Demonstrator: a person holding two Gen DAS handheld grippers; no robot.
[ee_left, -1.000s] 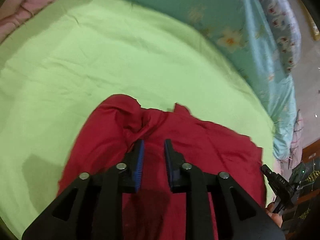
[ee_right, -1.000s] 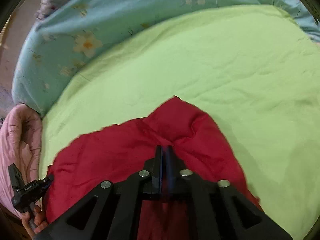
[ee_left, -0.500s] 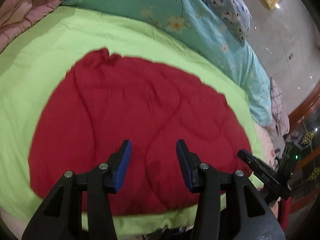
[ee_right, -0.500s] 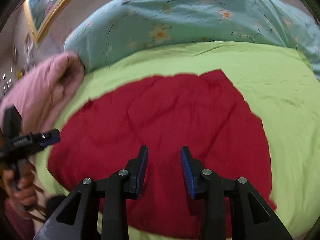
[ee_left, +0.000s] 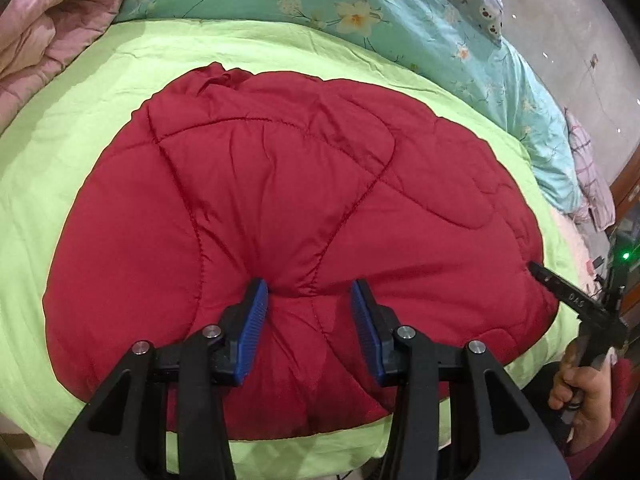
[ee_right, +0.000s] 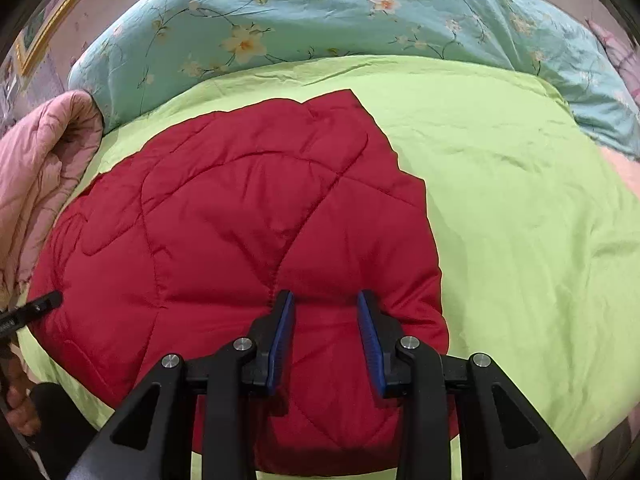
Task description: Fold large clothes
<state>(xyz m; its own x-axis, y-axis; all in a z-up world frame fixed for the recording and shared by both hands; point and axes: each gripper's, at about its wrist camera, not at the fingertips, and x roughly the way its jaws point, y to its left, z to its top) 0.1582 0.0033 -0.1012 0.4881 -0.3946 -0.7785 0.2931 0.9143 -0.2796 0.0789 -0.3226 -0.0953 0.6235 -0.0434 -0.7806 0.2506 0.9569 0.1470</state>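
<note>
A red quilted garment (ee_left: 300, 168) lies spread in a rounded, folded shape on the lime-green sheet (ee_left: 48, 152). My left gripper (ee_left: 308, 286) hovers over its near part, open, with the blue pads (ee_left: 250, 328) apart and only cloth lying beneath them. In the right wrist view the same red garment (ee_right: 240, 220) fills the left half, and my right gripper (ee_right: 325, 295) stands open over its near right part, clamping nothing. Each gripper shows in the other's view: the right gripper (ee_left: 576, 300) at the garment's right edge, the left gripper (ee_right: 32, 308) at its left edge.
A pink quilt (ee_left: 52, 20) is piled at the far left of the bed. Teal floral bedding (ee_left: 400, 20) runs along the far side. Bare green sheet (ee_right: 520, 220) stretches to the right of the garment. A person's hand (ee_left: 584, 384) holds the right gripper's handle.
Both grippers let go of the bunched red cloth and drew back toward the near edge. Their jaws spread wider; the right was shut before. The garment now lies flat.
</note>
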